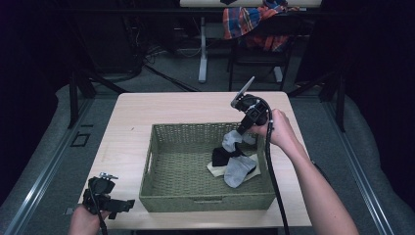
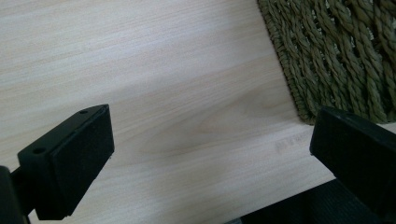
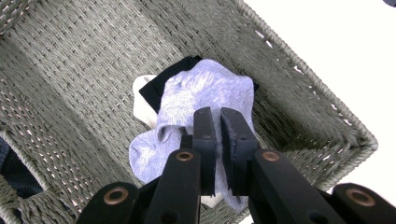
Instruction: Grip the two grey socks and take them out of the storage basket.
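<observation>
Right gripper view: the right gripper [image 3: 218, 149] had its jaws pinched almost together on a fold of the grey sock [image 3: 201, 100], which hung below them over the woven basket [image 3: 70, 70].
High view, sock's place: lifted at its upper end by the right gripper [image 1: 243, 128], its lower end lay on the pile of socks [image 1: 230, 161] in the basket's right half.
Left gripper: the left gripper [image 1: 110, 203] rested at the table's [image 1: 132, 112] near-left corner, jaws wide apart and empty, just beside the basket's outer wall [image 2: 336, 56].
Risk, thin grip: only a small pinch of cloth seemed caught, so the sock could have slipped free if jerked.
Risk, snagging: the black sock [image 1: 220, 155] and the pale one under it touched the grey sock and might have been dragged along.
Long axis: ran from the jaws steeply down towards the person, in the high view.
Pointing: I could not tell toe from cuff.
</observation>
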### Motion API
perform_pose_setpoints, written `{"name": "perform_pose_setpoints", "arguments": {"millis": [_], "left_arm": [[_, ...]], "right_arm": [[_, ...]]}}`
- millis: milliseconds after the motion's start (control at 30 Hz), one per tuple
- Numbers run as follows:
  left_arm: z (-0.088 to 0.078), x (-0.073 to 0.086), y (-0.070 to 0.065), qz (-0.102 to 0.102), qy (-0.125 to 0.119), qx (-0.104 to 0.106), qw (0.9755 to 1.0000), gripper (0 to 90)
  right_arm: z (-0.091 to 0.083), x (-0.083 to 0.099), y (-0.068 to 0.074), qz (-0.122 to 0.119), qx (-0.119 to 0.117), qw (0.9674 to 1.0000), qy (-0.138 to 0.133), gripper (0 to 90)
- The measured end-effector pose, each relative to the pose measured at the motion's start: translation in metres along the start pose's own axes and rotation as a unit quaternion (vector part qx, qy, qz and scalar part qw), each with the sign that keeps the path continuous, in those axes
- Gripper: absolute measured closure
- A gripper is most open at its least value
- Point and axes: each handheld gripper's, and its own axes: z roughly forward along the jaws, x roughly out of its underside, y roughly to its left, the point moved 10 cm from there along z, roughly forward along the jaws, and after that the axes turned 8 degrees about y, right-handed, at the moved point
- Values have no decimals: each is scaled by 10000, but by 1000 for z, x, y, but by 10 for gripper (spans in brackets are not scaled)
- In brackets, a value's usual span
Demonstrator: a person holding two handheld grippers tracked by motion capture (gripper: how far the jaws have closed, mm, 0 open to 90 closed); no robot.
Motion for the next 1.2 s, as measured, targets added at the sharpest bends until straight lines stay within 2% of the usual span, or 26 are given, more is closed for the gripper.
{"name": "perform_pose_setpoints", "arguments": {"millis": [667,933,1167,1200], "left_arm": [[0,0,0,-2,7,4,10000,0],[0,0,0,-5,7,6,10000,0],[0,0,0,-5,4,2,10000,0],[0,0,0,-6,6,2,10000,0]], "right_arm": [[-27,-2,-1,-4,30,9997,-223,852],[-38,-1,-1,-73,111,9996,-256,853],[-45,0,-2,10,101,9993,-363,853],[-47,1,-5,-40,159,9994,-321,854]]}}
